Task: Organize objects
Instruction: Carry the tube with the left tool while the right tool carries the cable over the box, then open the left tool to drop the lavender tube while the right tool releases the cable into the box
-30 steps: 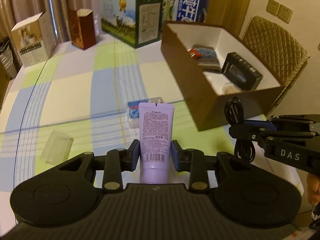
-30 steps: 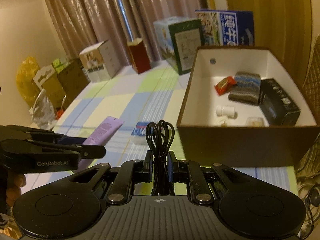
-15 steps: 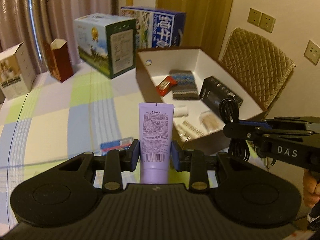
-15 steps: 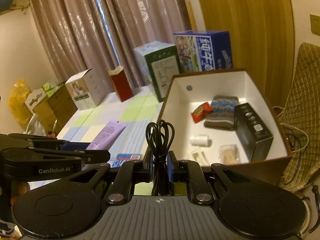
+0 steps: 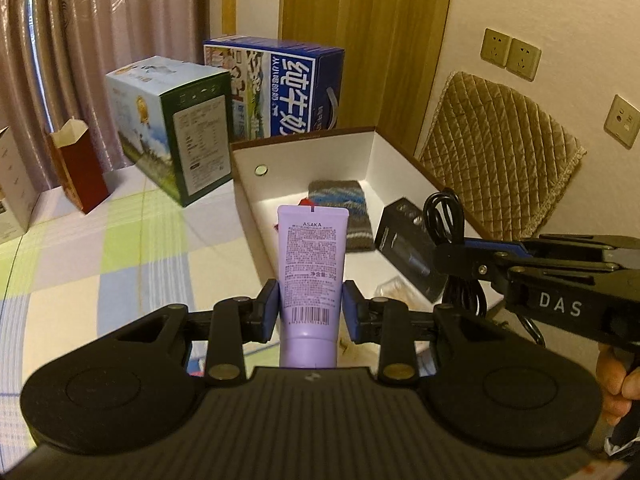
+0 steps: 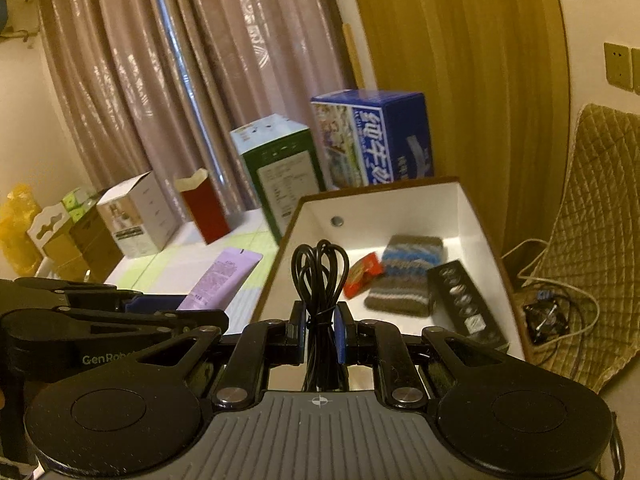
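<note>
The left gripper (image 5: 311, 311) has its 2 blue pads pressed against the sides of a purple tube (image 5: 312, 264), just above the barcode. The tube stands upright between them, its flat crimped end uppermost, its printed label facing the camera and its cap end below the pads. The gripper tilts downward, so the tube's upper half shows against the near end of an open storage box (image 5: 404, 162) with a brown outside and white inside.

The right gripper (image 6: 321, 333) is clamped tight on a bundled black cable (image 6: 319, 276). The pads pinch the bundle at the tie around its middle, and its loops rise above the fingers. This gripper also points downward, with the loops seen in front of the box's (image 6: 472, 216) interior. From the left wrist view it (image 5: 454, 246) reaches in from the right edge, held side-on, with part of a hand (image 5: 614, 380) behind its handle.

In the box lie a striped knitted pouch (image 6: 408, 276), a red packet (image 6: 362, 274) touching its left side, and a black carton (image 6: 464, 306) just to its right.

The box sits on a checked tablecloth (image 5: 120, 264). Behind it stand a blue milk carton case (image 5: 280, 88) and a green and white box (image 5: 176, 128). Farther left are a red paper bag (image 5: 78, 168) and a white box (image 6: 138, 216). A quilted chair back (image 5: 496, 156) stands to the box's right.
</note>
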The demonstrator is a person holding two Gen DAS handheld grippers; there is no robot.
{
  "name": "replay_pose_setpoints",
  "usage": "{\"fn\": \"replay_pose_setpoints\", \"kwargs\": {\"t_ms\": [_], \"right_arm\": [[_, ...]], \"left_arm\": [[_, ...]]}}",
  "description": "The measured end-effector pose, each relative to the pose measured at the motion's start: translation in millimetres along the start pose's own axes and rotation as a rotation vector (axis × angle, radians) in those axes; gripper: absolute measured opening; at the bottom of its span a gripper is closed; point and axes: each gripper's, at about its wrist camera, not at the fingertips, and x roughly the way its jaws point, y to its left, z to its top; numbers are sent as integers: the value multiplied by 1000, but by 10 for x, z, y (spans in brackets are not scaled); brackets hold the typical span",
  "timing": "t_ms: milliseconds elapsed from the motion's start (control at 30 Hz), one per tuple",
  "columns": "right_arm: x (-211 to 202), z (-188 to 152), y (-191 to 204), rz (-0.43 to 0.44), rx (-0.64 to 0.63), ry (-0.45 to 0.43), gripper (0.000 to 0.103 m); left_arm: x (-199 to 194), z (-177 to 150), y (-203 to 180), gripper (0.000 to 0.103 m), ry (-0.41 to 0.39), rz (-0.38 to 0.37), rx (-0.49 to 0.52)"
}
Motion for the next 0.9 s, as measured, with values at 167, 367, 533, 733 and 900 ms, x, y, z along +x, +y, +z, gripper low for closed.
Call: {"fn": "replay_pose_setpoints", "kwargs": {"t_ms": [167, 367, 533, 733, 900], "right_arm": [[185, 111, -172, -11, 9, 8, 11], [423, 211, -350, -23, 17, 25, 11], [631, 278, -475, -35, 17, 42, 11], [885, 358, -606, -48, 24, 61, 11], [1080, 401, -684, -57, 20, 80, 11]], "left_arm": [[227, 189, -47, 28, 5, -10, 10], [515, 359, -86, 28, 22, -11, 21], [771, 491, -74, 28, 39, -4, 20], [1067, 603, -38, 28, 69, 11, 23], [1277, 661, -17, 28, 92, 19, 28]]}}
